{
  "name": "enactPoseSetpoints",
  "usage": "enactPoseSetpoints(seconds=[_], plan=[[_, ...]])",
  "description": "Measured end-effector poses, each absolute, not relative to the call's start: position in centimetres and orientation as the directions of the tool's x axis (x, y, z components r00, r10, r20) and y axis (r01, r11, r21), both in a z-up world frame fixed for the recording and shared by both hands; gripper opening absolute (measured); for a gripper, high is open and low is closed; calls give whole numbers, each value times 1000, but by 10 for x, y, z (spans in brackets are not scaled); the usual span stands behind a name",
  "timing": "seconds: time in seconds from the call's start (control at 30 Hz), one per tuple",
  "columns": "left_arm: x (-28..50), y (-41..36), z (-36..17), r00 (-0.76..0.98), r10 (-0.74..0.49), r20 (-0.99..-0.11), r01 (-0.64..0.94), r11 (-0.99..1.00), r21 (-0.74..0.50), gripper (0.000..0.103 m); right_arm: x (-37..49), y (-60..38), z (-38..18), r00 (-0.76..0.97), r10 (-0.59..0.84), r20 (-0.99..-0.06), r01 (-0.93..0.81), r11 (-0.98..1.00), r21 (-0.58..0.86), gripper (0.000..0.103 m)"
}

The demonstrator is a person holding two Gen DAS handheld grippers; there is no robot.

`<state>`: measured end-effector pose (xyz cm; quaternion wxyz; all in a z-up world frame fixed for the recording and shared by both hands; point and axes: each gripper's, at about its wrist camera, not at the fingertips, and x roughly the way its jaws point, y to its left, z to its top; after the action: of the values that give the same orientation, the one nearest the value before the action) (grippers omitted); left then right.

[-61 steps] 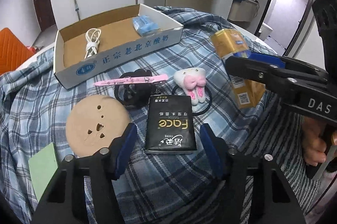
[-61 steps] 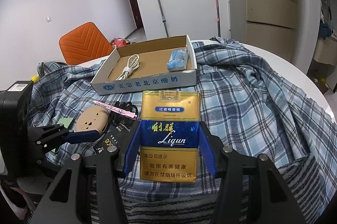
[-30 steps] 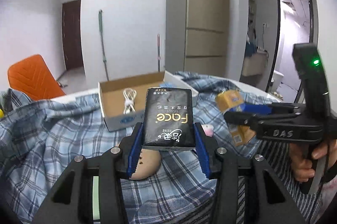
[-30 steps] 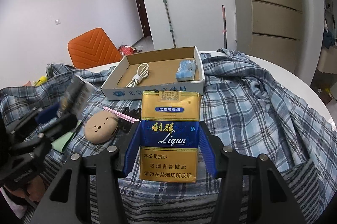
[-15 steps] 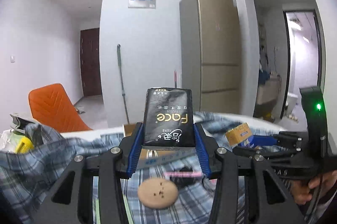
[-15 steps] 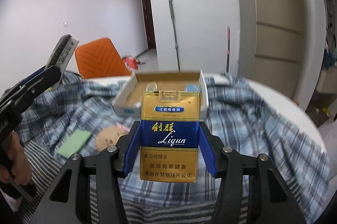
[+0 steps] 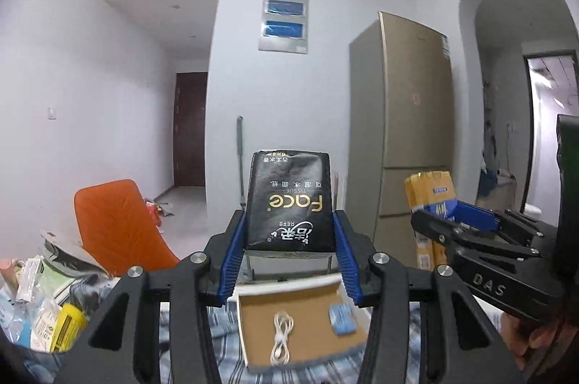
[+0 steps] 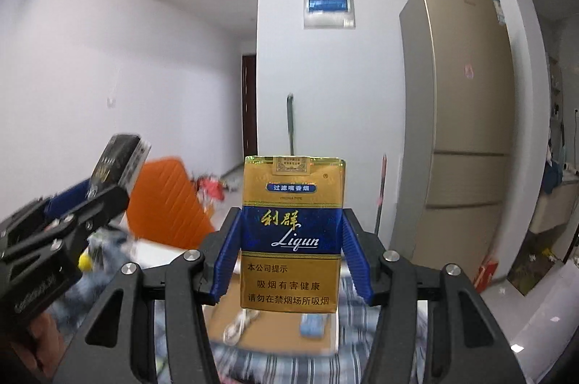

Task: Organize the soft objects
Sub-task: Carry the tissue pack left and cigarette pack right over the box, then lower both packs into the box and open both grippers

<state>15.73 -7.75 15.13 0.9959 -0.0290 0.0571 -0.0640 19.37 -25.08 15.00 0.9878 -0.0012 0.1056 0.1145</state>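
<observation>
Left wrist view, left gripper [image 7: 289, 250] clamped on black tissue pack [image 7: 289, 199], right gripper [image 8: 291, 257] gripping yellow cigarette pack [image 8: 291, 235], cardboard box [image 7: 300, 322] below both

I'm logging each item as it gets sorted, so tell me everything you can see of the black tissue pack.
The black tissue pack is a soft, glossy plastic-wrapped pocket pack, slightly dimpled, with gold "Face" lettering and white Chinese script that read upside down in the left wrist view. It stands upright, clamped at its lower sides between the blue ribbed pads of the left hand-held gripper, lifted above the cardboard box. Nothing else touches it.
</observation>
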Motion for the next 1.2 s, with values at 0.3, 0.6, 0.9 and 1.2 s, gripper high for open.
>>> enactPoseSetpoints(seconds=[0.3,0.6,0.9,1.2], plan=[[209,-61,152,986,-118,-117,103,986,-131,49,246,-251,144,951,216,-219,-205,976,71,53],[268,-62,92,941,-83,-327,57,995,-87,49,296,-244,81,865,255,-433,-225,967,120,53],[320,-60,18,842,-131,-524,92,991,-100,49,347,-233,8,753,236,-614,-224,970,99,53],[348,-58,-27,767,-139,-627,84,990,-118,49,368,-226,-44,644,245,-724,-232,965,120,53]])
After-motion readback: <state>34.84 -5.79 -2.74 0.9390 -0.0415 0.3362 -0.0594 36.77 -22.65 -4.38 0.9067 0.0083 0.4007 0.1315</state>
